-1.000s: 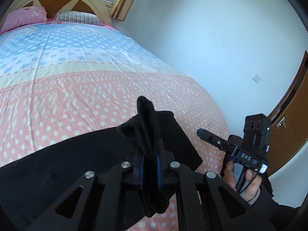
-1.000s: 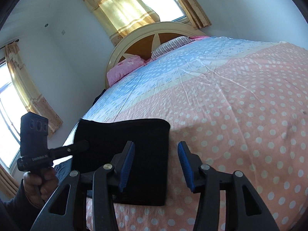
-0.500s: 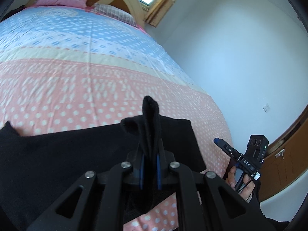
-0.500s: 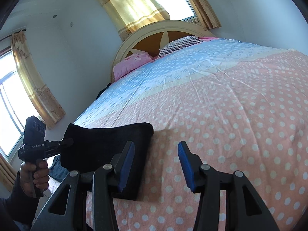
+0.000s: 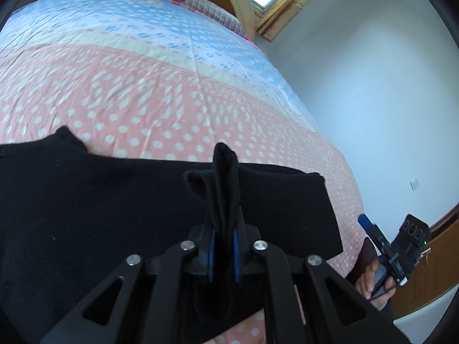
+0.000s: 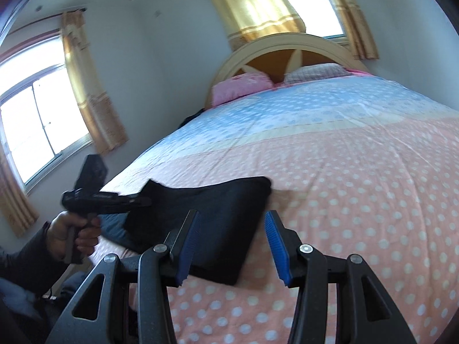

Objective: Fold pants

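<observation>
Since the earlier frames: left gripper (image 5: 221, 253) has carried its pinched fold of black pants (image 5: 120, 200) leftward across the bed (image 5: 143, 91), more cloth now spread at left. Left wrist view: jaws clamped tight on an upright ridge of fabric; pants flat beneath and ahead; right gripper (image 5: 370, 228) off the bed edge at right, apart from the cloth. Right wrist view: right gripper (image 6: 232, 243) about half open, empty, the folded end of the pants just ahead of its left pad. Step judged: mid-fold. Next: lay the held edge down, aligned.
</observation>
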A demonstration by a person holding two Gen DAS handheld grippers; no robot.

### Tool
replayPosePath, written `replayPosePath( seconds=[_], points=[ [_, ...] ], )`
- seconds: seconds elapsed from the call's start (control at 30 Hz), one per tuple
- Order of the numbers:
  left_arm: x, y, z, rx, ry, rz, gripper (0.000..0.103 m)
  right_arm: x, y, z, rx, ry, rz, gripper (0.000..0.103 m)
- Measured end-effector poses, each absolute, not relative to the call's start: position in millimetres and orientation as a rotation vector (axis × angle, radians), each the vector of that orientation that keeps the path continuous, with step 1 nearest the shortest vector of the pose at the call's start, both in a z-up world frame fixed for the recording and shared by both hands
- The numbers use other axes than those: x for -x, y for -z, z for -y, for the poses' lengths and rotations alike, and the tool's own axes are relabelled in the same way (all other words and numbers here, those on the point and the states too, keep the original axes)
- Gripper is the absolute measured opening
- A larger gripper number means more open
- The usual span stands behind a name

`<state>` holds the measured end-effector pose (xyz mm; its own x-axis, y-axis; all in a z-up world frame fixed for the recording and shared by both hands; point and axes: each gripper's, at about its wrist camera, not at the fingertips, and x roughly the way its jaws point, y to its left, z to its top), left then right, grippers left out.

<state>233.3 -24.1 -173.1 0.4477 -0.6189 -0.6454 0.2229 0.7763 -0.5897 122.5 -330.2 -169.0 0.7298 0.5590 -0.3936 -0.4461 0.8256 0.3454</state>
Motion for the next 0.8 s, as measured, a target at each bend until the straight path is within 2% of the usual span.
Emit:
replayPosePath(
  seconds=[0.27, 0.37, 0.53, 0.6, 0.67, 0.8],
  points=[
    [-232, 181, 25, 0.390, 0.500, -0.976, 0.012, -120, 190, 275, -0.020, -0.583, -0.656, 0.049],
    [-227, 180, 28, 0.288, 0.449, -0.946, 0.022, -129, 203, 274, -0.009, -0.560, -0.730, 0.049],
    [-216, 169, 34, 0.136, 0.388, -0.878, 0.037, -129, 190, 280, -0.050, -0.582, -0.722, 0.049],
    [-215, 160, 36, 0.097, 0.375, -0.823, 0.048, -131, 178, 283, -0.079, -0.596, -0.682, 0.049],
    [-217, 153, 39, 0.042, 0.339, -0.781, 0.067, -138, 166, 282, -0.101, -0.602, -0.645, 0.049],
    [-233, 164, 43, -0.014, 0.272, -0.817, 0.068, -176, 155, 270, -0.118, -0.567, -0.632, 0.053]
  ],
)
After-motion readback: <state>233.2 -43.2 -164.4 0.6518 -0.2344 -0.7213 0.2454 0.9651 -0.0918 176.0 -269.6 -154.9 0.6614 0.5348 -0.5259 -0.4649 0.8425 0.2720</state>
